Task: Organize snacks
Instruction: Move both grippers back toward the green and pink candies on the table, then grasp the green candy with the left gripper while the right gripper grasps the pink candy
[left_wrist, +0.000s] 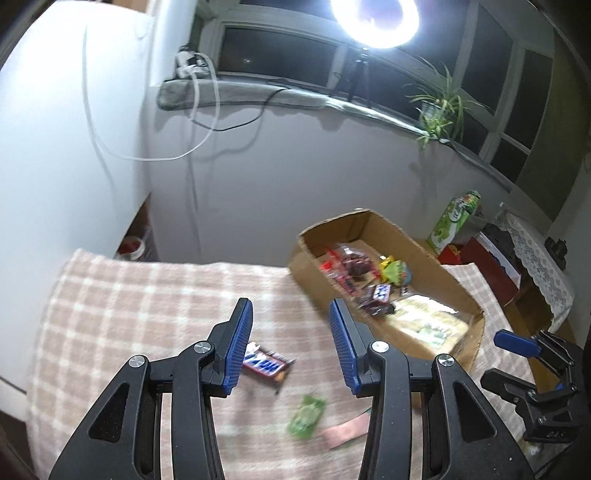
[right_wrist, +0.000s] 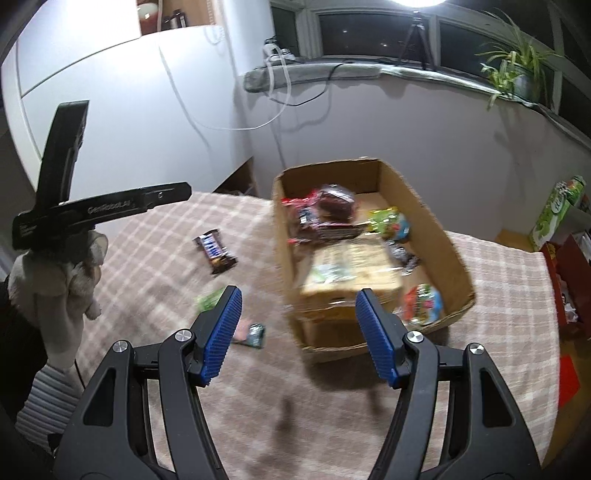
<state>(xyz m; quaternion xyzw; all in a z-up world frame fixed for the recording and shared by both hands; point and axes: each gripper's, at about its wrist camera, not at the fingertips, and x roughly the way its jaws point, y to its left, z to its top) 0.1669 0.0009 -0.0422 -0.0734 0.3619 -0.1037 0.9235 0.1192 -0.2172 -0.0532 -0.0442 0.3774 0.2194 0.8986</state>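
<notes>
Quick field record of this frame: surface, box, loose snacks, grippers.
surface: checked cloth
box: open cardboard box, holds many snack packs
loose snacks: chocolate bar, green pack and pink wrapper on the cloth, outside the box
left gripper: open, empty, above the chocolate bar
right gripper: open, empty, before the box's near wall
background: plant on the sill
</notes>
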